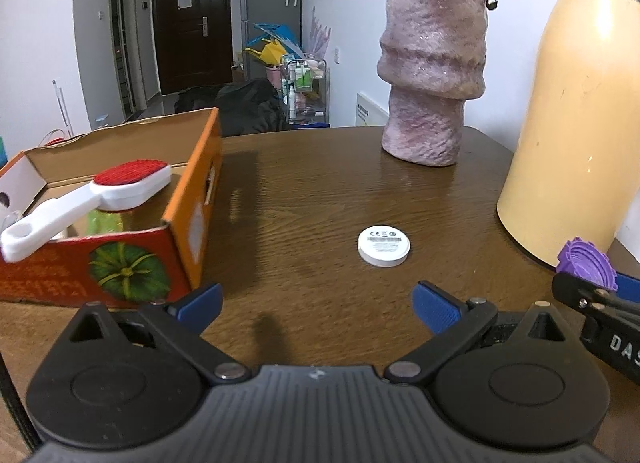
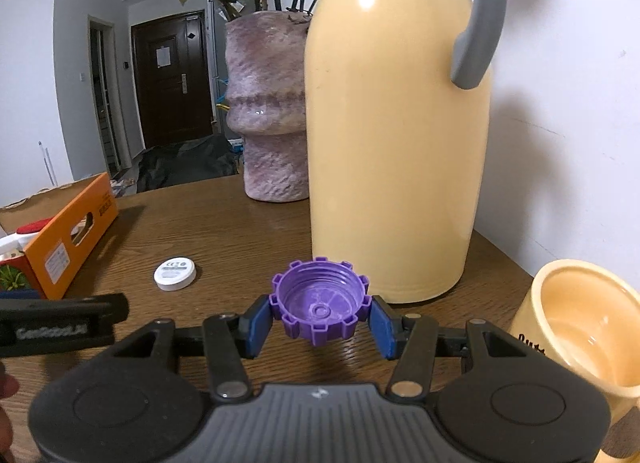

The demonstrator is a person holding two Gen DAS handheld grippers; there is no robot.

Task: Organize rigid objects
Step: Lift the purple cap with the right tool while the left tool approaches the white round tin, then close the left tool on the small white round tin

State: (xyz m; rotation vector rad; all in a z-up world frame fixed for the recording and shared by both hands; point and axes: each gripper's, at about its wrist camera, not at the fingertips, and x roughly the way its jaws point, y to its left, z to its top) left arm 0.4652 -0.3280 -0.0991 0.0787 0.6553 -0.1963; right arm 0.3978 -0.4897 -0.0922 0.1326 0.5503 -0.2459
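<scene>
Pinched the purple cap in the right gripper, blue pads pressed on its toothed rim from both sides, open side up, clear of the table. Spread wide on the left gripper, nothing between the pads, low over the table's near edge. Lay flat on the bare wood ahead of the left gripper: a white disc, label up, well apart from everything. Stood at the table's left side: an orange box, open-topped, with a red-and-white brush propped across it, handle jutting over the near wall. Crowded the right side: a yellow flask just behind the cap, a vase beyond it, a cup at the near right corner.

Risks, as judged from here:
- Grip only on the cap's teeth; likely to twist or pop out under a quick swing toward the box.
- Low, thin disc; pads could scrape the wood or skid it away instead of closing on it.
- Brush handle overhanging; a bump while dropping anything in could tip it out.
- Grippers close together; could clash if both headed for the box.
</scene>
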